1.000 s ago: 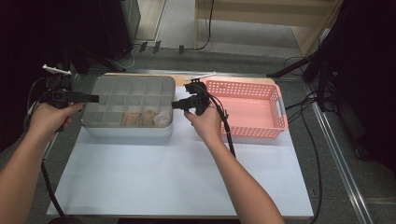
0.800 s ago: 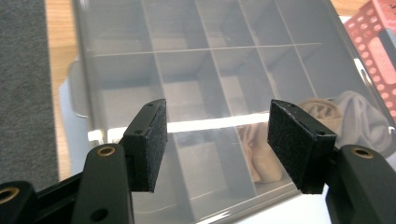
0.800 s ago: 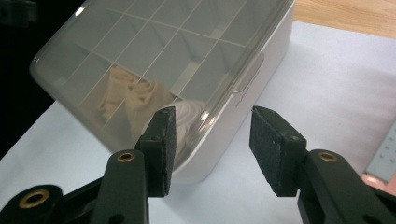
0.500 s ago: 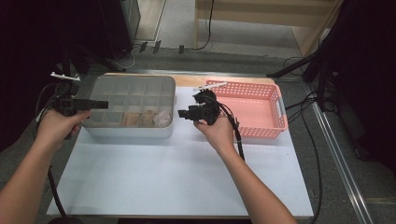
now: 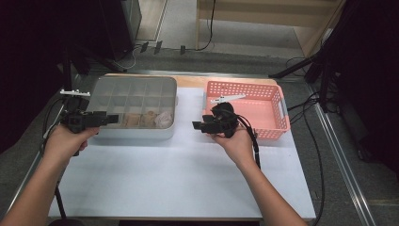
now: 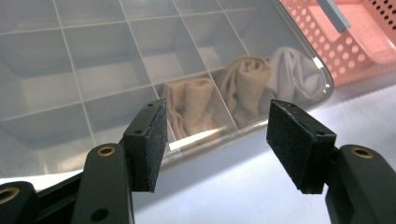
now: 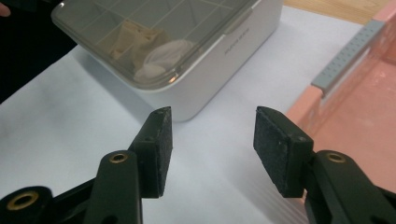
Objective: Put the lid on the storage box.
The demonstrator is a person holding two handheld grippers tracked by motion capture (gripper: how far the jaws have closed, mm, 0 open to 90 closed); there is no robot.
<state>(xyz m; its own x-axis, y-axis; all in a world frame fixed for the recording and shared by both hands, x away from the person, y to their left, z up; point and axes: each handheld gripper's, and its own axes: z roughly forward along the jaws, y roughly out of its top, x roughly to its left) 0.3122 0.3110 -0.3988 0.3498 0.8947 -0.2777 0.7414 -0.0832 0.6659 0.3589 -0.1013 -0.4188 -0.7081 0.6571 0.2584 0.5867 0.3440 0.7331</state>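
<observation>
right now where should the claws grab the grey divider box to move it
Probably by its two short end walls, one claw per end. The grey divider box is wide, flat and lidded, too broad for one claw. The left claw already sits open at its left end; the right claw, jaws just opening with nothing between them, faces the right end wall from the pink basket side.

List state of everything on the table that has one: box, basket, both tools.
Compartment box: lid shut, rolled socks in three front compartments.
Tan socks: rolled, under the lid.
White sock: rolled, in the end compartment.
Pink basket: upright; contents hard to tell.
Left tool: open, nothing between jaws.
Right tool: jaws just opening, nothing between them.
</observation>
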